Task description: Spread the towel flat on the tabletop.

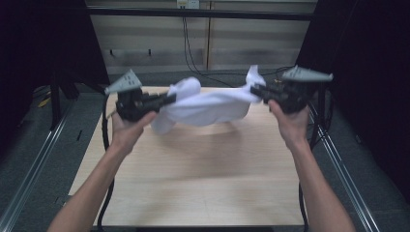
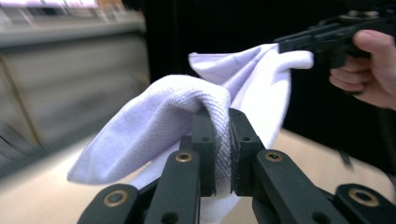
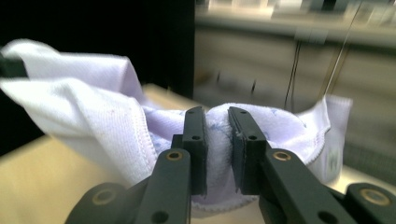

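A white cloth hangs stretched in the air above the wooden table, held at both ends. My left gripper is shut on its left end, and the towel's weave bunches over the jaws of my left gripper. My right gripper is shut on the right end, with a corner sticking up behind it. In the right gripper view the cloth is pinched between the jaws of my right gripper, and a hemmed corner with a small label hangs to the right.
Metal rails run along both sides of the table. A wooden panel wall with black cables stands behind the far edge. Dark curtains flank both sides.
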Demonstrator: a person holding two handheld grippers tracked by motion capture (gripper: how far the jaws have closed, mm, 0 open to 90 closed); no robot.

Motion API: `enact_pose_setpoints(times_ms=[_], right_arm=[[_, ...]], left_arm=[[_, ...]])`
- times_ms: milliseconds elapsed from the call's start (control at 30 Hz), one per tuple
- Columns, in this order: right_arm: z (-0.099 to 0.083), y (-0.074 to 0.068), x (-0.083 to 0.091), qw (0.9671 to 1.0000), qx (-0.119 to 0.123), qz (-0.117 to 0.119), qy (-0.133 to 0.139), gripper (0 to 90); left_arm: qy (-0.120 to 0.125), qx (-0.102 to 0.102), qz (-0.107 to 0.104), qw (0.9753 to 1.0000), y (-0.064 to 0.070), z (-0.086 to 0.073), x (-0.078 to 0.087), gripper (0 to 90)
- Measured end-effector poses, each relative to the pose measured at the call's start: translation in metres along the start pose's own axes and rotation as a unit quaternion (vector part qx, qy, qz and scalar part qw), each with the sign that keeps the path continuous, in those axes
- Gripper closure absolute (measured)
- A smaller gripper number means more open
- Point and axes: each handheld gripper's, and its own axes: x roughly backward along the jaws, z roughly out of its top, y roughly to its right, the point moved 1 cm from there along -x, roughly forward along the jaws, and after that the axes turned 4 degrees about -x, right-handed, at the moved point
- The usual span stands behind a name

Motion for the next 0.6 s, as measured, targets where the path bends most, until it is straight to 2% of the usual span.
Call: enact_pose_setpoints(times_ms=[33,67,100,133,167,200,233,267,300,333,367,400,433,467,500,533,600], right_arm=[[0.000,0.000,0.000,1.0000,0.000,0.000,0.000,77.9],[-0.047,0.005,-0.006,0.9987,-0.018,0.010,-0.046,78.1],[-0.070,0.006,-0.009,0.9972,-0.022,0.011,-0.070,78.2],[-0.070,0.006,-0.009,0.9972,-0.022,0.011,-0.070,78.2],[-0.115,0.007,-0.013,0.9930,-0.036,0.017,-0.111,78.3],[-0.128,0.007,-0.014,0.9916,-0.035,0.018,-0.123,78.3],[-0.142,0.008,-0.013,0.9904,-0.040,0.020,-0.131,78.3],[-0.142,0.008,-0.013,0.9904,-0.040,0.020,-0.131,78.3],[-0.154,0.008,-0.013,0.9885,-0.044,0.023,-0.143,78.3],[-0.165,0.009,-0.011,0.9874,-0.042,0.021,-0.151,78.3],[-0.170,0.011,-0.010,0.9871,-0.045,0.020,-0.152,78.3],[-0.178,0.014,-0.009,0.9854,-0.048,0.018,-0.162,78.2],[-0.187,0.019,-0.011,0.9825,-0.040,0.002,-0.182,78.1],[-0.189,0.021,-0.012,0.9812,-0.036,-0.008,-0.189,78.1],[-0.191,0.024,-0.013,0.9799,-0.033,-0.026,-0.195,78.0],[-0.191,0.024,-0.013,0.9799,-0.033,-0.026,-0.195,78.0],[-0.194,0.034,-0.017,0.9779,-0.031,-0.039,-0.203,77.4]], left_arm=[[0.000,0.000,0.000,1.0000,0.000,0.000,0.000,83.3],[-0.018,0.015,-0.011,0.9997,0.003,-0.021,-0.005,83.2],[-0.039,0.025,-0.023,0.9987,0.008,-0.041,-0.010,83.0],[-0.058,0.032,-0.035,0.9972,0.013,-0.060,-0.015,83.0],[-0.083,0.041,-0.055,0.9942,0.019,-0.080,-0.020,80.9],[-0.097,0.045,-0.071,0.9917,0.022,-0.090,-0.022,76.9],[-0.130,0.033,-0.097,0.9862,0.030,-0.106,-0.025,72.3],[-0.130,0.033,-0.097,0.9862,0.030,-0.106,-0.025,68.0],[-0.131,0.040,-0.102,0.9853,0.032,-0.112,-0.023,68.0],[-0.128,0.045,-0.110,0.9846,0.031,-0.114,-0.022,64.3],[-0.124,0.049,-0.111,0.9848,0.028,-0.116,-0.019,63.4],[-0.118,0.052,-0.106,0.9859,0.026,-0.117,-0.018,60.6],[-0.110,0.068,-0.102,0.9863,0.019,-0.120,-0.017,55.6],[-0.107,0.074,-0.093,0.9872,0.014,-0.122,-0.016,53.8],[-0.107,0.074,-0.093,0.9872,0.014,-0.122,-0.016,51.0],[-0.105,0.084,-0.086,0.9872,0.010,-0.125,-0.016,51.0],[-0.104,0.098,-0.076,0.9868,0.002,-0.130,-0.016,46.4]])
